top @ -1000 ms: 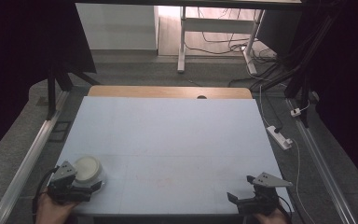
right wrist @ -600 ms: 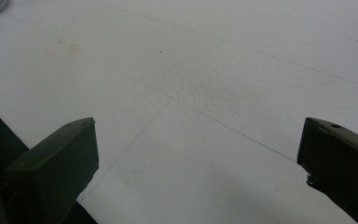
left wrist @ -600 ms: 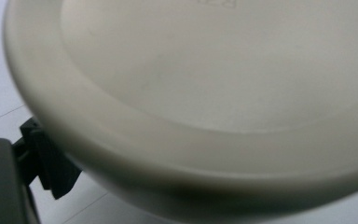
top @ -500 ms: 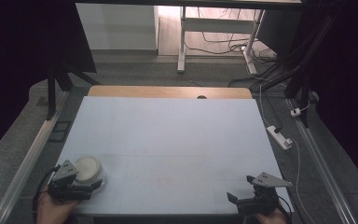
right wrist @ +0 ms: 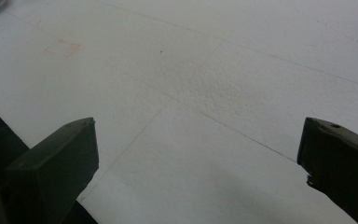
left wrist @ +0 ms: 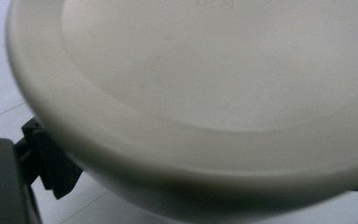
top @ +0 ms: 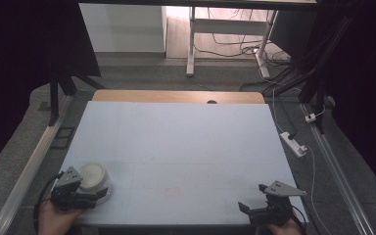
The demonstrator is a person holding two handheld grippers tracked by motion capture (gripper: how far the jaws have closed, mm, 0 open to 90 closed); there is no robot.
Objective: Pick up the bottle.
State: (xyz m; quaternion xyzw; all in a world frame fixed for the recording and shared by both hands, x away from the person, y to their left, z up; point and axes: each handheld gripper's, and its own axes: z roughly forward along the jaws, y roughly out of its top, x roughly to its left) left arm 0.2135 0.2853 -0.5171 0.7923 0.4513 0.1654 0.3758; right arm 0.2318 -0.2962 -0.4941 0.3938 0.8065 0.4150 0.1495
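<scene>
We see the left gripper [top: 98,194] low at the near left corner of the pale blue-white table top [top: 176,142], held by a hand [top: 54,220] that comes in from the bottom edge of the high view. Right in front of it, between its jaws, sits a round, cream-white plastic container with a smooth flat lid [top: 94,175]. In the left gripper view that container [left wrist: 205,93] looms very close above the jaws; a black jaw shows pressed against its lower left side, and a sliver of the other jaw shows at the far right edge. From this we read the left gripper as closed around the container, though the contact on the right side is mostly out of sight. The container looks to be resting on the table top or just over it; we cannot tell which.

The right gripper [top: 254,208] lies well apart from the container, at the near right corner of the table top. In the right gripper view its two dark jaws stand wide apart with bare table [right wrist: 205,93] between and ahead of them, so this gripper [right wrist: 198,140] is spread and holds nothing.
</scene>
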